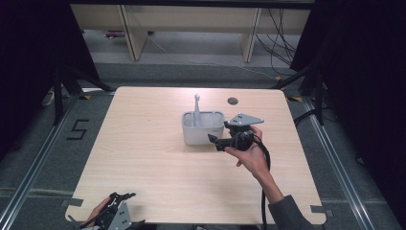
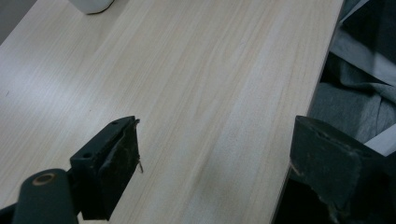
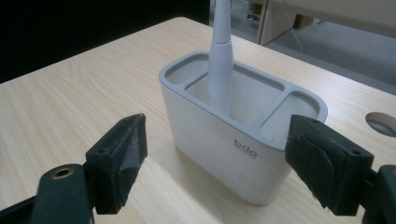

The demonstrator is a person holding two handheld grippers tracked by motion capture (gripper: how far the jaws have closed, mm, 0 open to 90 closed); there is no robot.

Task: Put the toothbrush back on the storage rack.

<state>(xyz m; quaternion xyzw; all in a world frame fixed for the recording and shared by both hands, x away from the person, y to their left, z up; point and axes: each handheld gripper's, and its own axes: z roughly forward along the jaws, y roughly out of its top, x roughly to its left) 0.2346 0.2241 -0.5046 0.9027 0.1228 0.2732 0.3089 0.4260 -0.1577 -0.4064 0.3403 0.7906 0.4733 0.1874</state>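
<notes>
Grey caddy (image 3: 243, 140), marked "bdo", mid-desk (image 1: 158, 172), white toothbrush (image 3: 221, 60) upright inside; right gripper (image 3: 215, 158) released beside it; left gripper (image 2: 210, 163) released at near edge.

One wooden table (image 1: 158, 167); on it, one grey holder (image 1: 203, 129) with three compartments, a narrow one at each end and a wider one between; one white toothbrush-like tool (image 1: 197, 106) standing upright in that holder, its lower shaft clear in the right gripper view; two hand-held grippers, the right gripper (image 1: 216, 141) beside the holder and the left gripper (image 1: 125, 195) at the table's near edge, each with two black jaws standing apart; two grey three-cornered plates, one on top of each gripper; two hands of one person; one round hole (image 1: 232, 100) in the tabletop near its far edge; one figure "5" (image 1: 78, 129) marked on the floor left of the table.
</notes>
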